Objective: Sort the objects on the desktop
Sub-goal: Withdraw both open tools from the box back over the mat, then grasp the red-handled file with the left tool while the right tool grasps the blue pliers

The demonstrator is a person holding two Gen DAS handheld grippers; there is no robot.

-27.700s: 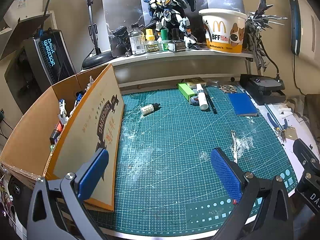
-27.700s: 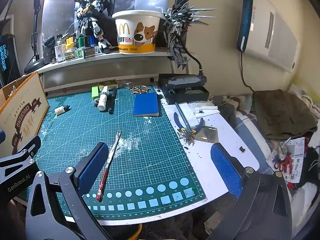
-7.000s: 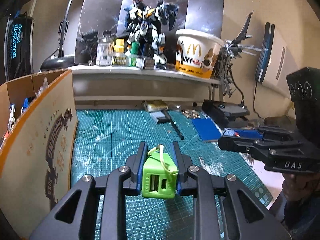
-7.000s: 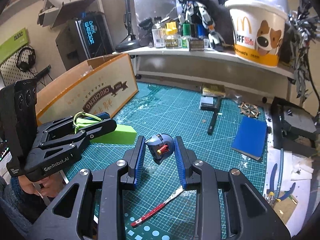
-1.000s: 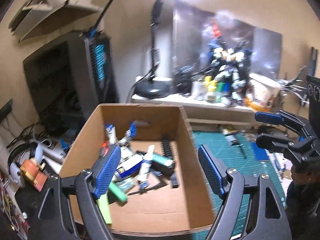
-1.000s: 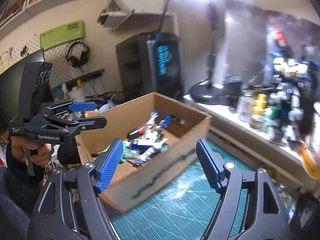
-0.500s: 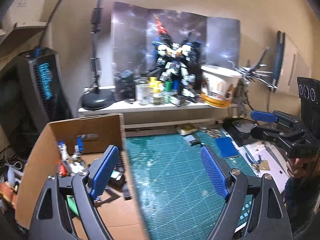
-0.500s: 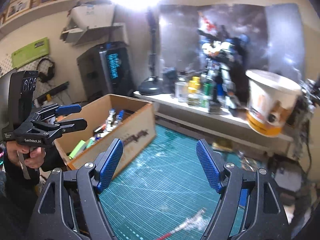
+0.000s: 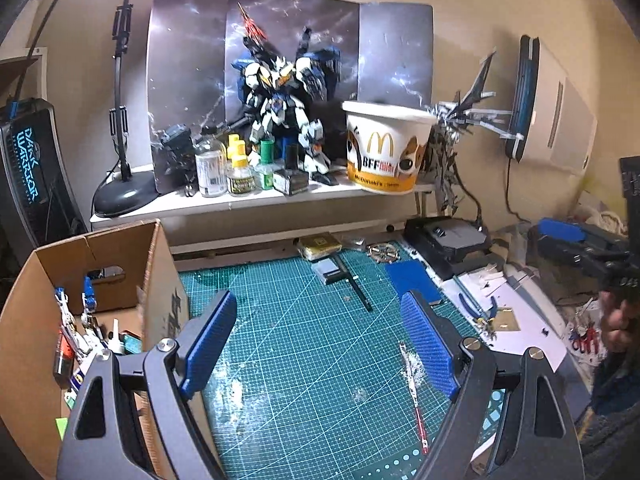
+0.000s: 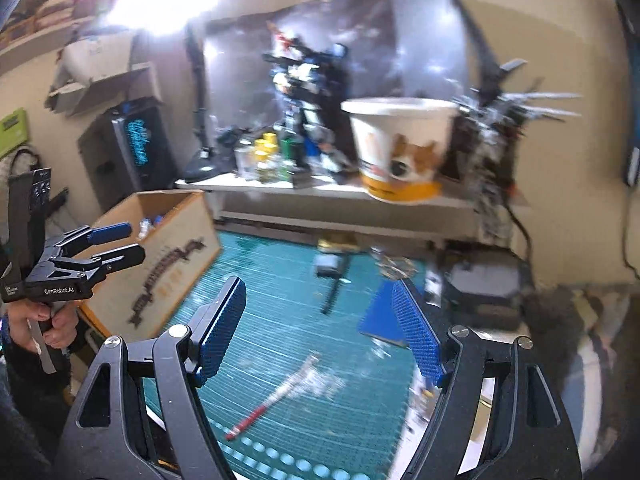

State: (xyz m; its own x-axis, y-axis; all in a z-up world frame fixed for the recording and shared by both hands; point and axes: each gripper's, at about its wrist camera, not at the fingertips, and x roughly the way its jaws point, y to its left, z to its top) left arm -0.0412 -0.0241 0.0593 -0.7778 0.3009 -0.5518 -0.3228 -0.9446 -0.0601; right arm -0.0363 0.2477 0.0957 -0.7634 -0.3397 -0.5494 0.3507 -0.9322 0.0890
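Observation:
My left gripper is open and empty above the green cutting mat. The cardboard box at its left holds several small items. My right gripper is open and empty over the mat's right half; its view is blurred. On the mat lie a red-handled file, a black pen, a small grey block, a blue pad and a yellow-brown packet. The file and the box also show in the right wrist view. The left gripper shows there at the left, open.
A white shelf behind the mat carries bottles, a robot model and a McDonald's bucket. A black device and blue pliers lie right of the mat. A desk lamp stands at the back left.
Both grippers have swung right from the box toward the mat and stay open. The left view now centres on the mat; the right view has shifted further right and is blurred.

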